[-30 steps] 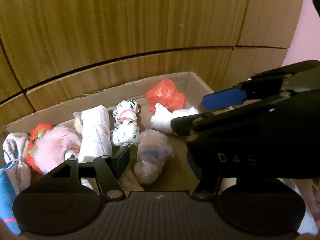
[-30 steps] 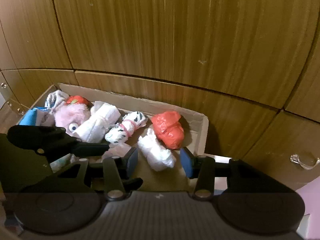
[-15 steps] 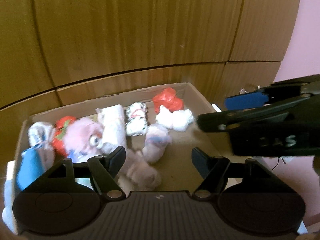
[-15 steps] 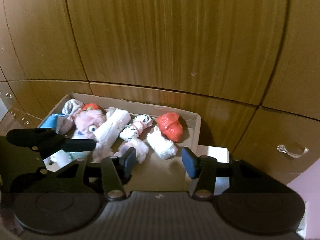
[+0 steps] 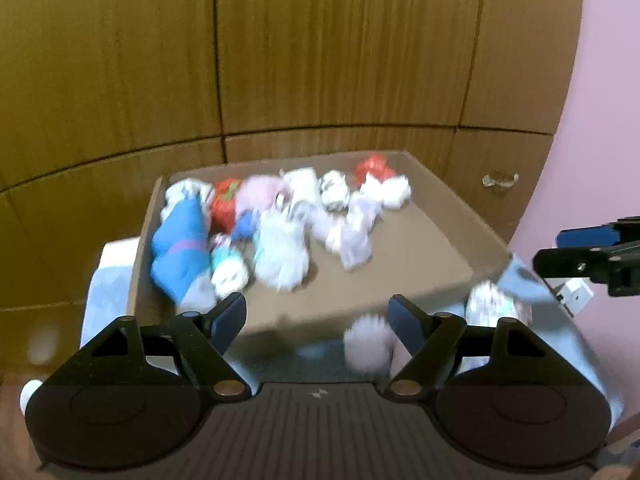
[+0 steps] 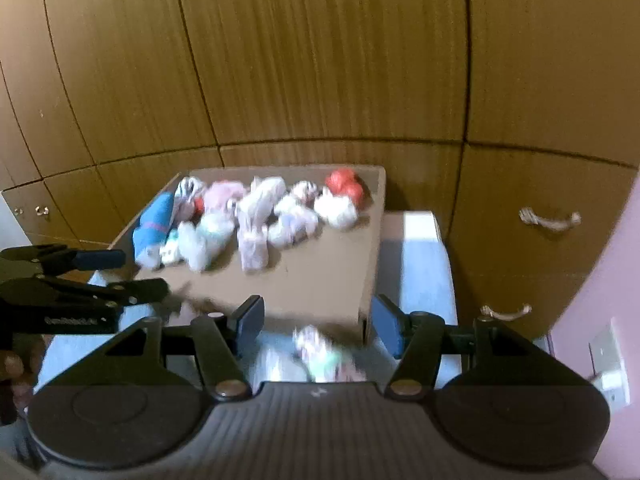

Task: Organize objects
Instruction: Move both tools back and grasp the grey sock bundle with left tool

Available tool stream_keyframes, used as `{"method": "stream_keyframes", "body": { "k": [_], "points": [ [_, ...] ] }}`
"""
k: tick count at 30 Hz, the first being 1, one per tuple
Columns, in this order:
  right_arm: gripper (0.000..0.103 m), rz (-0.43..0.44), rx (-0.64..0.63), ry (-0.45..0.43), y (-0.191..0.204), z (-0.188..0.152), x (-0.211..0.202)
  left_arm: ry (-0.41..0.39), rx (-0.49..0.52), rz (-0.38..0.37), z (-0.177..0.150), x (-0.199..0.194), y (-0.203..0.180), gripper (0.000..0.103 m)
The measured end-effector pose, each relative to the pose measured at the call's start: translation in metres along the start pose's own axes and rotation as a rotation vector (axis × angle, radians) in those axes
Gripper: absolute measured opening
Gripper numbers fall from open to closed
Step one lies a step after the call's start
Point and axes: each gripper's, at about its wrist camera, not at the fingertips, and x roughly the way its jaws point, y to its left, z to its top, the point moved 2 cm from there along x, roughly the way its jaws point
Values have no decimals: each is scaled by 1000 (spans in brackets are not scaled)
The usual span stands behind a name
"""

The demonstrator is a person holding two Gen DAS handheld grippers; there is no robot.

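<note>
A shallow cardboard box holds several rolled socks and soft bundles along its far side: a blue roll, a red one and white ones. Loose bundles lie on the pale surface in front of the box. My left gripper is open and empty, pulled back from the box. My right gripper is open and empty, also back from the box. Both views are blurred.
Wooden cabinet doors stand behind the box, with drawer handles at right. A pink wall is at the right. The box rests on a pale blue-grey surface.
Both grippers have pulled back and up from inside the box. The whole box and the loose bundles in front of it have come into view.
</note>
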Motion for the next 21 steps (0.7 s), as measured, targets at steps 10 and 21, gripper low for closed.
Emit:
{"method": "stream_keyframes", "body": {
  "k": [10,21],
  "points": [
    [56,-23,42,5,3,-51,-7,21,2,-42,-55,-13,-19,83],
    [56,-20,45,-11,3,-63,-11,39,81,-134,-63,-4,-72,83]
  ]
}}
